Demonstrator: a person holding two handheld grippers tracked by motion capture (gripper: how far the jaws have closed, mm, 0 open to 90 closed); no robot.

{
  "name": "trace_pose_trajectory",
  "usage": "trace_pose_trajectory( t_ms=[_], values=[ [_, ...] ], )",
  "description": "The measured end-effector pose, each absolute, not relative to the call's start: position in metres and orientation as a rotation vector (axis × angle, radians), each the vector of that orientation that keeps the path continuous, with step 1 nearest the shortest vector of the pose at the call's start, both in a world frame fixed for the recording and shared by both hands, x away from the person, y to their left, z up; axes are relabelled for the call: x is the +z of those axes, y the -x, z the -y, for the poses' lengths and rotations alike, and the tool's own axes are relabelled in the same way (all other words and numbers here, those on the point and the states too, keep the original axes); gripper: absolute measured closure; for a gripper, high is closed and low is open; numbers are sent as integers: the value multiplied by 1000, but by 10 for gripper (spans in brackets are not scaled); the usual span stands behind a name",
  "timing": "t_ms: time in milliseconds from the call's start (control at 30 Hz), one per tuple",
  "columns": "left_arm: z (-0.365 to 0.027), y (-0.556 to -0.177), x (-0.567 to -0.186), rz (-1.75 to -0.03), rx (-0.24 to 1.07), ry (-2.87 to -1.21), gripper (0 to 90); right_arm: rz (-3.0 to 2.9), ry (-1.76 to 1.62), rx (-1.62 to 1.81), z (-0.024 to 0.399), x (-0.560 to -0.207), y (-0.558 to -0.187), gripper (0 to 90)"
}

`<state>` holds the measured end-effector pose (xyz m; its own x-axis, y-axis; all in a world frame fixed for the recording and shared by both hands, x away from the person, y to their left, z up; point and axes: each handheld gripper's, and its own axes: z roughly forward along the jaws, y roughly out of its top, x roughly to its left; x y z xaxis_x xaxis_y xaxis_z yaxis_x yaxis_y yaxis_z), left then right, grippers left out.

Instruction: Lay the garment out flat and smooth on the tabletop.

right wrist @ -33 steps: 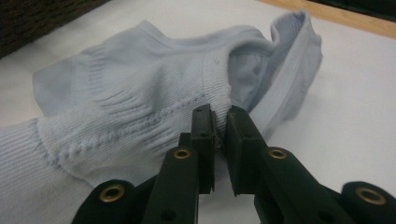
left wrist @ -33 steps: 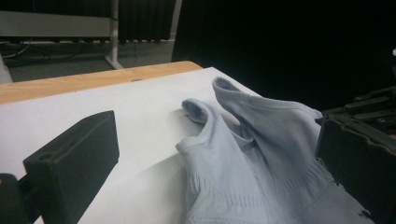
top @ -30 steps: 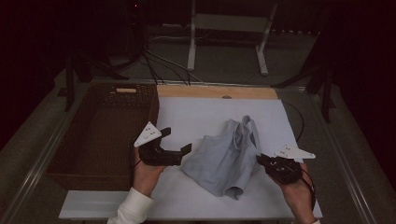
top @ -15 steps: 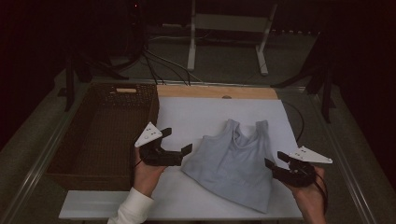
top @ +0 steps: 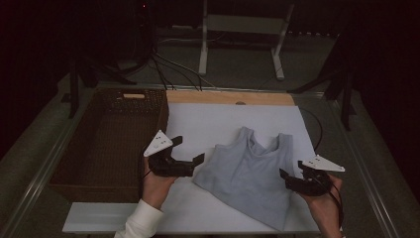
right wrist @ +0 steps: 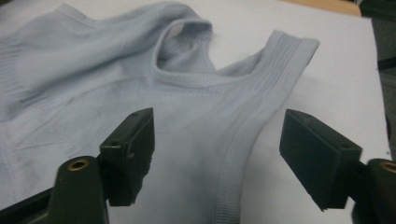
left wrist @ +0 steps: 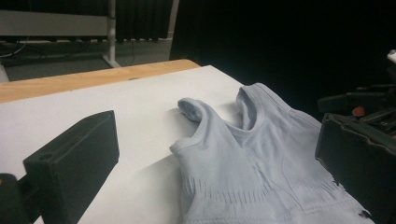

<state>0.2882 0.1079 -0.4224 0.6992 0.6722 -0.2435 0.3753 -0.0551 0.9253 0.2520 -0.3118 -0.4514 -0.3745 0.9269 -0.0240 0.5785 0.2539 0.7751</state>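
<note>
A pale blue-grey tank top (top: pixel 250 173) lies spread flat on the white board (top: pixel 223 124), straps pointing away from me. My left gripper (top: pixel 187 149) rests just off the top's left edge, jaws wide apart and empty. In the left gripper view, the tank top (left wrist: pixel 261 163) lies between and beyond the left gripper (left wrist: pixel 217 135). My right gripper (top: pixel 286 179) sits at the top's right edge. In the right gripper view, the right gripper (right wrist: pixel 219 130) has just been opening its jaws. It stands open over the armhole hem of the tank top (right wrist: pixel 140 93), pads clear of the cloth.
A dark wicker basket (top: pixel 109 144) stands left of the board, close to my left hand. A wooden strip (top: pixel 228 97) borders the board's far edge. Beyond the table are metal frame legs (top: pixel 203 39) and cables on the floor.
The tank top was bunched up a second ago and now lies flat, drawn out to the right. The right gripper slid right and toward me, then opened and let go.
</note>
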Motion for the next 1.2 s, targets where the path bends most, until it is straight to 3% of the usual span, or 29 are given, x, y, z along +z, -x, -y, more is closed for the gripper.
trace_pose_trajectory(
  t_ms=[267,700,1200],
  values=[
    [-107,-288,-423,-855,293,-1671,5,-2082,-1396,922,313,-462,-253,416],
    [-104,-288,-425,-847,288,-1681,5,-2150,-1381,841,313,-472,-253,805],
    [-100,-286,-426,-813,276,-1668,5,-2070,-1354,863,324,-466,-261,854]
  ],
)
